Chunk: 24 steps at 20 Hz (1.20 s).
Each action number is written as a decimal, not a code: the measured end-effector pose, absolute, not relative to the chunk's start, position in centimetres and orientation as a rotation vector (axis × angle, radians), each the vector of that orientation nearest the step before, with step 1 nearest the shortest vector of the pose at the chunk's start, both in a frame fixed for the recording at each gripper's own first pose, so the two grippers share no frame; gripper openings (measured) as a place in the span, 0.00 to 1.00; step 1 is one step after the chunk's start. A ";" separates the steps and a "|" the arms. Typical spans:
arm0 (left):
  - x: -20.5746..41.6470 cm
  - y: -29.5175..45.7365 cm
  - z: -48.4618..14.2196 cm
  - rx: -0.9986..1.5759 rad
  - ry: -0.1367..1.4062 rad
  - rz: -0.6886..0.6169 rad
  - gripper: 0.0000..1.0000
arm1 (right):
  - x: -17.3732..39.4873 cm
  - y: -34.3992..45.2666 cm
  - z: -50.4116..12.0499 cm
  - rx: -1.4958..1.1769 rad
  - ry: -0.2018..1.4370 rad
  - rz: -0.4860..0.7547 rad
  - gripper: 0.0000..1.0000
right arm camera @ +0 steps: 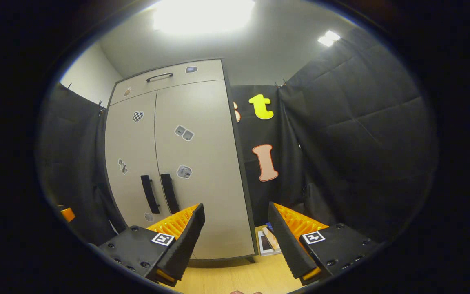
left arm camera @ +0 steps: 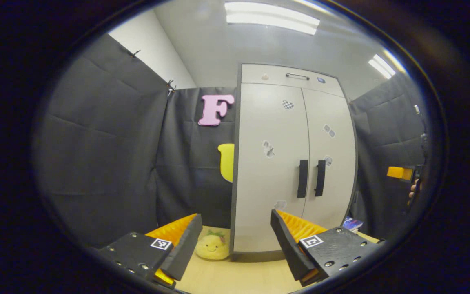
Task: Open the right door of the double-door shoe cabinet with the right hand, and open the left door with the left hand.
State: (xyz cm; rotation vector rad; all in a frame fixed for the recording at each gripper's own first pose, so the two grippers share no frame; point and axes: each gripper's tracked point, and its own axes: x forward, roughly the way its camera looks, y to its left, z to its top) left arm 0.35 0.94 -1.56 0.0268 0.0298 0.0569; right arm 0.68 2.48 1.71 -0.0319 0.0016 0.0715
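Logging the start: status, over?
Left gripper, right gripper open, empty. Cabinet doors shut, handles untouched. Plush toy beside cabinet, not blocking.

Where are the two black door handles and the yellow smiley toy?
Left door handle point(left arm camera: 302, 179), left gripper view, middle of the black bar.
Right door handle point(left arm camera: 320, 178), left gripper view, middle of the black bar.
Yellow smiley toy point(left arm camera: 212, 247), left gripper view, on its face.

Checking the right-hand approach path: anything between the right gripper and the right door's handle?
Nothing. In the right gripper view, the open right gripper faces the right door handle across bare air; both doors are closed.
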 end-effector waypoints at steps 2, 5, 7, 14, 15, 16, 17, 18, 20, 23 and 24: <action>-0.8 1.8 -2.0 0.015 0.035 0.069 0.98 | 1.2 3.5 2.7 -0.027 -0.011 0.099 0.97; -1.9 2.3 -2.6 -0.013 0.046 0.066 0.99 | 2.2 5.8 3.3 0.002 0.025 0.160 0.98; -1.9 2.3 -3.0 -0.018 0.057 0.067 0.98 | 2.8 7.4 3.7 0.034 0.050 0.192 0.98; -2.1 2.1 -3.7 0.010 0.078 0.052 0.97 | 5.7 11.3 5.1 -0.012 0.057 0.225 0.97; -2.2 2.1 -3.8 0.003 0.079 0.045 0.99 | 6.2 11.9 5.3 -0.014 0.056 0.228 0.98; -2.2 2.2 -3.8 0.002 0.081 0.043 0.99 | 6.7 12.5 5.4 -0.014 0.059 0.231 0.97; -2.3 2.2 -4.0 0.006 0.085 0.044 0.99 | 7.1 13.0 5.2 -0.012 0.067 0.235 0.97; -2.3 2.4 -4.2 0.013 0.090 0.047 0.98 | 7.6 13.6 5.1 -0.011 0.075 0.239 0.97; -2.3 2.5 -4.7 0.020 0.099 0.051 0.98 | 8.6 14.7 4.6 -0.005 0.103 0.251 0.97; -2.5 2.8 -5.3 0.004 0.115 0.057 0.97 | 10.0 16.5 4.1 -0.001 0.126 0.261 0.97; -2.6 3.2 -5.5 0.001 0.123 0.065 0.99 | 10.7 17.1 3.9 -0.008 0.128 0.262 0.97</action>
